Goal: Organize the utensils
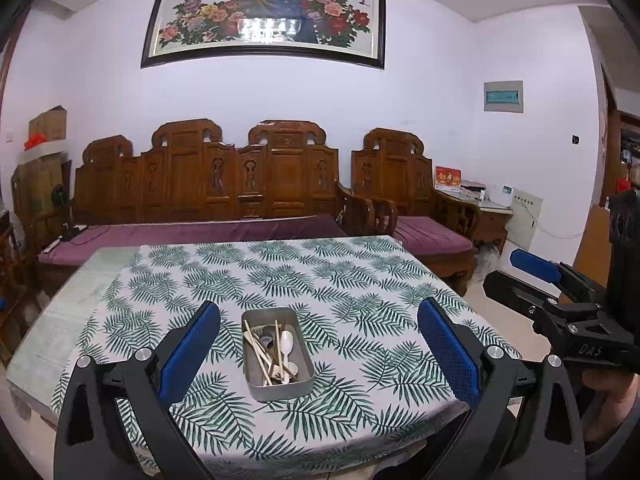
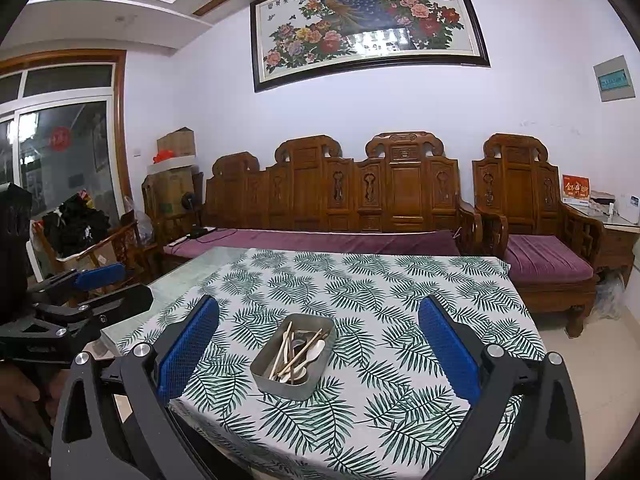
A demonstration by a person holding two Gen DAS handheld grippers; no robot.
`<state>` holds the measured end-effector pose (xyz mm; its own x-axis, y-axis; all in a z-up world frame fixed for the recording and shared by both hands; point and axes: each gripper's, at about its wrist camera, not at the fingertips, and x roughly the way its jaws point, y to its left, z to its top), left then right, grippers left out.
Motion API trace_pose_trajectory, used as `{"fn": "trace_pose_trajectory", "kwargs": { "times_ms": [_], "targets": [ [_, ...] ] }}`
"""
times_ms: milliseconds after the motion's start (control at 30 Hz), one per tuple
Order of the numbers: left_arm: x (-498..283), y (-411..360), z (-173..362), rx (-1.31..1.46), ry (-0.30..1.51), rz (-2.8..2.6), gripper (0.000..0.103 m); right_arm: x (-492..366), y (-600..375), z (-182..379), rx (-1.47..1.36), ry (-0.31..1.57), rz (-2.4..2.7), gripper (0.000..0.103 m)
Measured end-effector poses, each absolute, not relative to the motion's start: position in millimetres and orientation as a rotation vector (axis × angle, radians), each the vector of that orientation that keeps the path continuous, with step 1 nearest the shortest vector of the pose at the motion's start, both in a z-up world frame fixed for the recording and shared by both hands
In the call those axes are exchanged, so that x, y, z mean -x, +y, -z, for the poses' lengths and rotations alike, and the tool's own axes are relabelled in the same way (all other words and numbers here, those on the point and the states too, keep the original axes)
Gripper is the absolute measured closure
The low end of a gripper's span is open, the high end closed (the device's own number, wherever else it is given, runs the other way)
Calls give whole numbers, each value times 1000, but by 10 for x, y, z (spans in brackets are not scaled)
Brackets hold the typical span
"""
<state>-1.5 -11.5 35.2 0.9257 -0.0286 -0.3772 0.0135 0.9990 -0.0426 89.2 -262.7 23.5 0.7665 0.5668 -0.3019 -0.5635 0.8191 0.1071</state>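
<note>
One tin (image 1: 279, 354) on the cloth (image 1: 344, 280), sitting between my two sets of fingers in both views, near the front of the table (image 1: 86, 284). Inside it: one white spoon (image 1: 287, 345) plainly visible, a few pale chopsticks (image 1: 256, 350) crossed over each other (count is hard, maybe four or five, they overlap), and some darker metal pieces underneath that I can't identify. My left gripper (image 1: 319, 354) has both jaws spread wide, nothing between them, held above the cloth short of the tin. My right gripper (image 2: 318, 354) is the same: spread wide, empty, tin framed in the gap. Each camera catches the other gripper from the side at the frame edge; in the left view the right one shows only one blue pad (image 1: 534, 266) and black linkage, the rest cut off. Bases of my own fingers run out of frame at the bottom in both. One bench (image 1: 208, 184) and one chair (image 1: 404, 176) behind the table, one framed picture (image 1: 266, 12) on the wall. Right view alone shows the window (image 2: 60, 152) and a dark pile (image 2: 76, 220) beside it; left view alone shows the doorway at far right. Bare tabletop strip left of the cloth shows in both.
</note>
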Motion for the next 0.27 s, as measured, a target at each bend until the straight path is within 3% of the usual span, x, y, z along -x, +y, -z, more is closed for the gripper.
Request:
{"fn": "trace_pose_trajectory", "kwargs": {
  "times_ms": [267],
  "targets": [
    [15,-107,-340,44,391,20,8,-879,-2615,-236,-14,333,-615,3]
  ]
}}
